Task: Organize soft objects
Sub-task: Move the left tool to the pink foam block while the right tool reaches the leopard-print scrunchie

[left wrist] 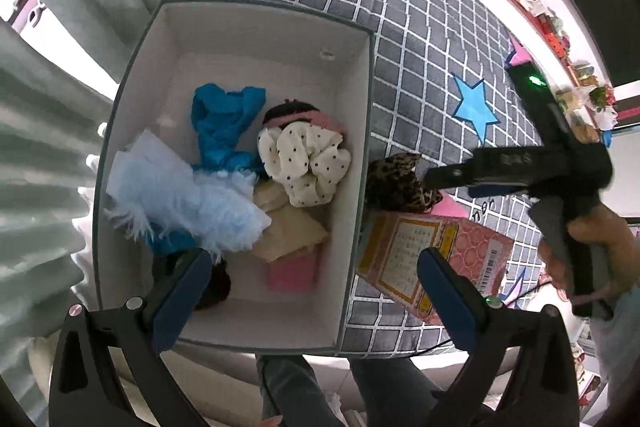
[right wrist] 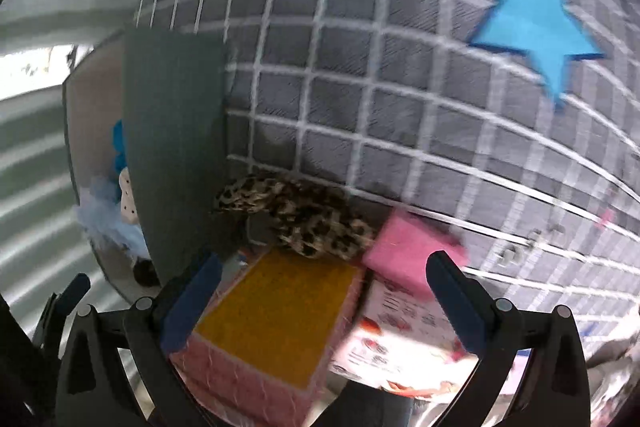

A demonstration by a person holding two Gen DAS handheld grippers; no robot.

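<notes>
Checked grey cloth [left wrist: 420, 39] with blue star [left wrist: 476, 107], pale curtain [left wrist: 52, 147] behind, both jaws spread, empty.

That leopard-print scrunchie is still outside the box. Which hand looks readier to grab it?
The right. Its open gripper points at the leopard scrunchie lying just ahead, beside the box wall. The left gripper, also open, hangs over the box, with the scrunchie off to one side.

Bright, even daylight fills both fisheye views, whose edges bend and darken into black corners, while the right wrist view is smeared by motion blur and the left stays sharp.
</notes>
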